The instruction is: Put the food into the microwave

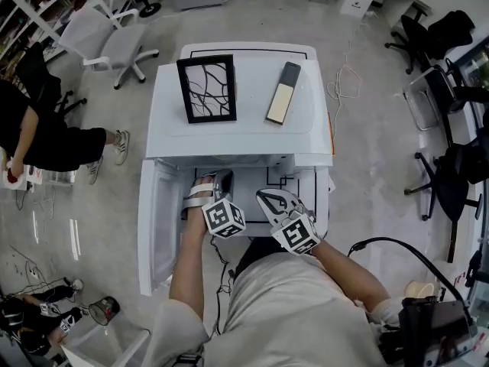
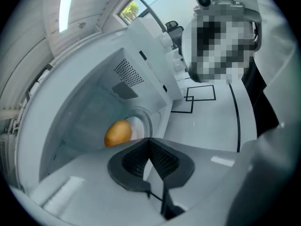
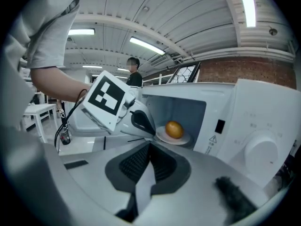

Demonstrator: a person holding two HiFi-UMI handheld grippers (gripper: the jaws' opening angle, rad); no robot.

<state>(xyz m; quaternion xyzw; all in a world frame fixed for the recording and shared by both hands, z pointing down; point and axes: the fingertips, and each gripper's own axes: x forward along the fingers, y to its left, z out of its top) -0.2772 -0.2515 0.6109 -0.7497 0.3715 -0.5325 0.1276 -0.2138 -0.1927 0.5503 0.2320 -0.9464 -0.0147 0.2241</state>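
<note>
Crowding microwave (image 1: 252, 67): L gripper (image 1: 220, 180); frame (image 1: 207, 89), poss. remote (image 1: 283, 92) atop.

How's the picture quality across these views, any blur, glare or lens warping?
Head view: sharp, evenly lit, microwave edges slightly bowed. Left gripper view: heavy fisheye, dark corners, food slightly soft. Right gripper view: ceiling light glares, corners dark, fisheye bending too.
</note>
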